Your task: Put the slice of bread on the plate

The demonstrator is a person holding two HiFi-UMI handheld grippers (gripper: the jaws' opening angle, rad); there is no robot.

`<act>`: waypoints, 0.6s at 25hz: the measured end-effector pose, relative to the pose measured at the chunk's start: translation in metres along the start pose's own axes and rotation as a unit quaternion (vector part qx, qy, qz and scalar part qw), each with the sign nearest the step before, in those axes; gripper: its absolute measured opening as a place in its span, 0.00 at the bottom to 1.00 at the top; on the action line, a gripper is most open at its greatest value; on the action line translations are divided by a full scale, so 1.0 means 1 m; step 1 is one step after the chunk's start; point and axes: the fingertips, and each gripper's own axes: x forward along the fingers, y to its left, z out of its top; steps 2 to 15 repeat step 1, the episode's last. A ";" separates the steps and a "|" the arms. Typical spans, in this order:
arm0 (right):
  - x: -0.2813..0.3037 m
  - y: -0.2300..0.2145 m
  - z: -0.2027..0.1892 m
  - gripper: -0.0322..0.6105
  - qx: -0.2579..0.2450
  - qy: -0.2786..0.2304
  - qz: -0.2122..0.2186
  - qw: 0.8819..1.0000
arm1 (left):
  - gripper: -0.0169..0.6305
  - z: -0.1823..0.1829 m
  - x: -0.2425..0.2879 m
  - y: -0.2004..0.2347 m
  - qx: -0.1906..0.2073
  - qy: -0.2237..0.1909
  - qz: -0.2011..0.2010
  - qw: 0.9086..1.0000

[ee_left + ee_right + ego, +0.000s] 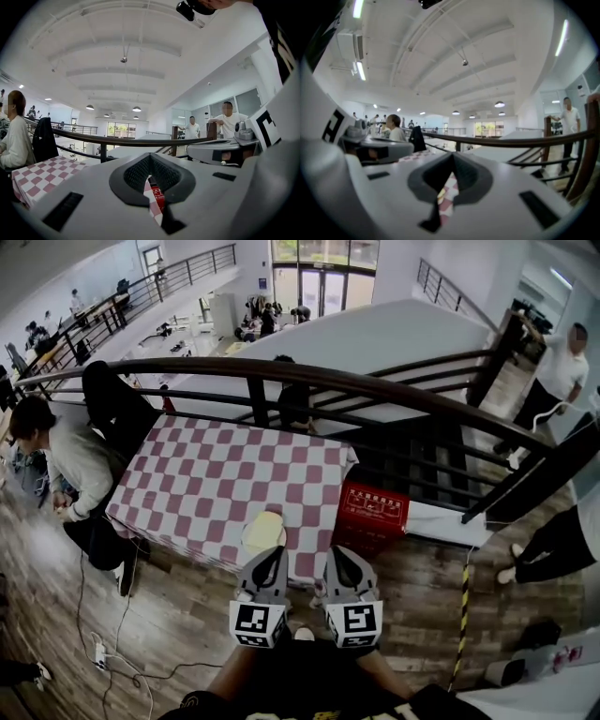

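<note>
Checkered table [216,474] ahead; left tongs [277,551] and right tongs [334,551] closed, empty.

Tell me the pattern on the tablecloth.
The tablecloth is red-and-white checked; the head view shows it best.

Checkered table [234,474], pale plate [264,532] at its near edge, left tongs [277,553] and right tongs [332,553] just below it

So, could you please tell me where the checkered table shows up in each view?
Head view: the checkered table sits centre-left, running up to the railing.
Left gripper view: lower left, plus a sliver low at centre.
Right gripper view: mainly a sliver low at centre.
Shared landmark: the dark curved railing behind the table.
</note>
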 end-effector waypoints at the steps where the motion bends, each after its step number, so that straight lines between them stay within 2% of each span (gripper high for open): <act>1: -0.001 -0.003 -0.001 0.07 0.001 0.000 -0.002 1.000 | 0.05 0.000 0.001 -0.002 0.000 0.000 -0.002 1.000; 15: -0.001 -0.003 -0.001 0.07 0.001 0.000 -0.002 1.000 | 0.05 0.000 0.001 -0.002 0.000 0.000 -0.002 1.000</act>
